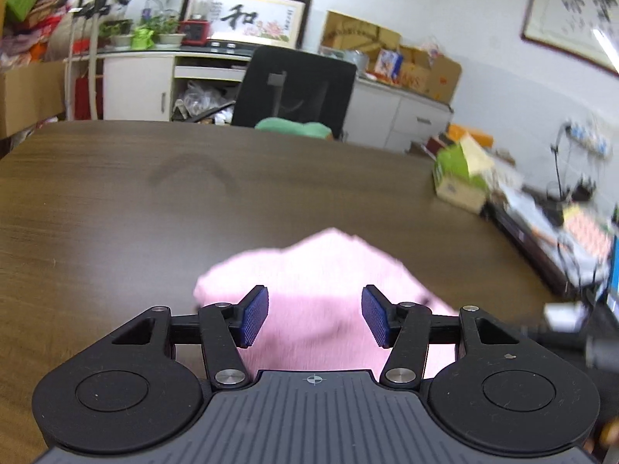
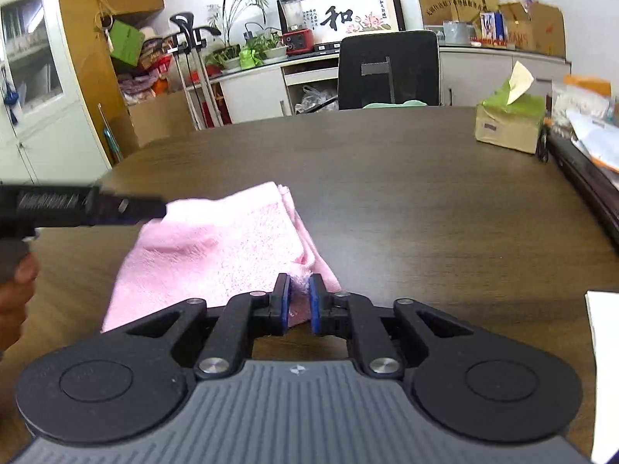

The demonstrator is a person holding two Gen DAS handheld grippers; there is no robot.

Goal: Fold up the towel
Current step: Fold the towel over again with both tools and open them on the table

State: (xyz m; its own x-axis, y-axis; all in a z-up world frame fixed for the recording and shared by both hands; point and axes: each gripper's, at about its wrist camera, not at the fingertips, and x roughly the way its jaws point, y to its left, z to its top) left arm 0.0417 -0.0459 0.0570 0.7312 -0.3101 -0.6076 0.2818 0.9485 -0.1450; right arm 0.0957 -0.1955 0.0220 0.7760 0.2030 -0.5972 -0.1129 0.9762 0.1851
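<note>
One pink towel, folded in layers, lies on your dark wood tabletop near its front edge. Two hand-held grippers are in your hands. Your right hand-held gripper is clenched on the towel's near right corner, with pink pile pinched between its two blue pads. Your left hand-held gripper is spread wide and grasps nothing, hovering over the towel; seen from the right wrist it reaches in over the towel's far left corner. One green tissue box stands at the far right of the tabletop. One black office chair stands behind the far edge.
</note>
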